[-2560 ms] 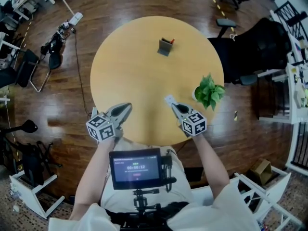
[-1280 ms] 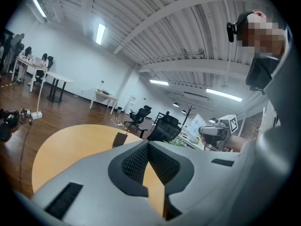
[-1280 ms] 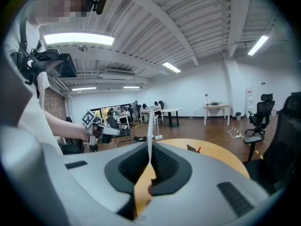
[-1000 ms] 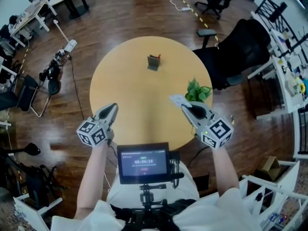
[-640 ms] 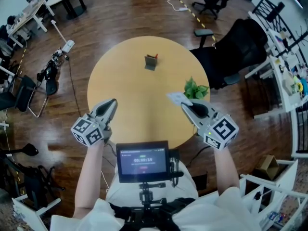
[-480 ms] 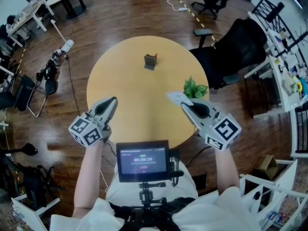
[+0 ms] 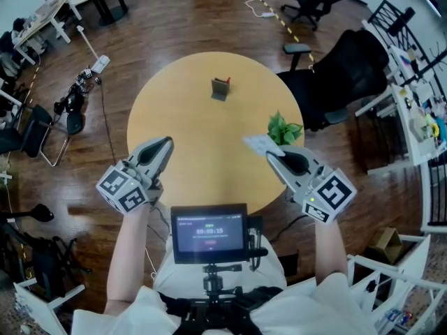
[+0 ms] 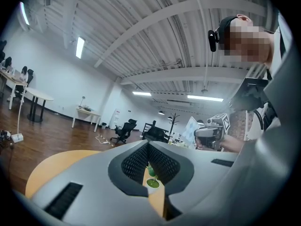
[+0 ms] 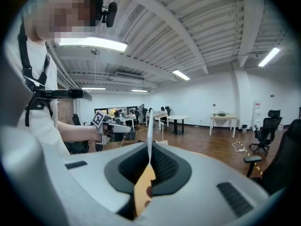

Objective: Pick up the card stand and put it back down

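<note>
- Round wooden table (image 7: 202, 131) filled the middle of the head view; wood floor all round it.
- Black office chair (image 7: 342, 68) stood off the table's right edge.
- Chest-mounted screen (image 7: 209, 232) sat low in the head view, between the person's forearms.
- Left gripper (image 7: 167, 142) hovered above the near left edge of the table. Its jaws were closed together, with nothing between them.
- Right gripper (image 7: 269, 153) hovered above the near right edge. Its jaws were clamped on a thin white card (image 7: 255, 142), which showed edge-on and upright in the right gripper view.
- Potted plant (image 7: 283, 129) stood on the table just beyond the right gripper's tip.
- Card stand (image 7: 221, 88), grey with a red bit at its right side, sat on the far part of the table. It was well apart from both grippers and touched by neither.
</note>
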`<state>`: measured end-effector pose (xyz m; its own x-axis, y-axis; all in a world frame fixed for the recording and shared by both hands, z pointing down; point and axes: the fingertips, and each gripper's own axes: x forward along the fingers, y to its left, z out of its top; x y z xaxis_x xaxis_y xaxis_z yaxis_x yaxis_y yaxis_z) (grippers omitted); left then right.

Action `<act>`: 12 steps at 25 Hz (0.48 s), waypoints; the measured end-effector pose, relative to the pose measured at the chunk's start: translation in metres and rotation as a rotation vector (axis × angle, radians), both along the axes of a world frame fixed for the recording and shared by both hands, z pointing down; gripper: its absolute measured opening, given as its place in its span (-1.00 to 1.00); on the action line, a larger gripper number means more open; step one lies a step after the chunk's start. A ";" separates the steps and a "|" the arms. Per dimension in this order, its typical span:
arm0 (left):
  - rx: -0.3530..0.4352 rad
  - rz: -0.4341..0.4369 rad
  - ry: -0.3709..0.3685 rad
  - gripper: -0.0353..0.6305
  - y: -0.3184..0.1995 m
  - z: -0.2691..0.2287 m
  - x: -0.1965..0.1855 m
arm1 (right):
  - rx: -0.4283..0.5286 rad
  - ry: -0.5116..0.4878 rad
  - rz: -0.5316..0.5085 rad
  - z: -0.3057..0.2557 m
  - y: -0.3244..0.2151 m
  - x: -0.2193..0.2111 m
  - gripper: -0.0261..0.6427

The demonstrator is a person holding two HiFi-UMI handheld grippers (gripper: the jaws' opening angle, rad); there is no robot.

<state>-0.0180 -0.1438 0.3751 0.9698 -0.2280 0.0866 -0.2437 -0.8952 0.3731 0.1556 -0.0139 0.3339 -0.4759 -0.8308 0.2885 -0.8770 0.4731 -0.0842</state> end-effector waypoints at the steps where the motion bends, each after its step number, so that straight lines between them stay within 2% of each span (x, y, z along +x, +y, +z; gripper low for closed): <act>1: 0.000 -0.001 0.002 -0.89 0.001 0.000 -0.001 | -0.001 0.000 0.001 0.001 0.001 0.000 -0.85; 12: 0.003 -0.015 0.021 -0.89 0.010 -0.004 -0.008 | -0.007 -0.019 0.012 0.001 0.012 0.000 -0.85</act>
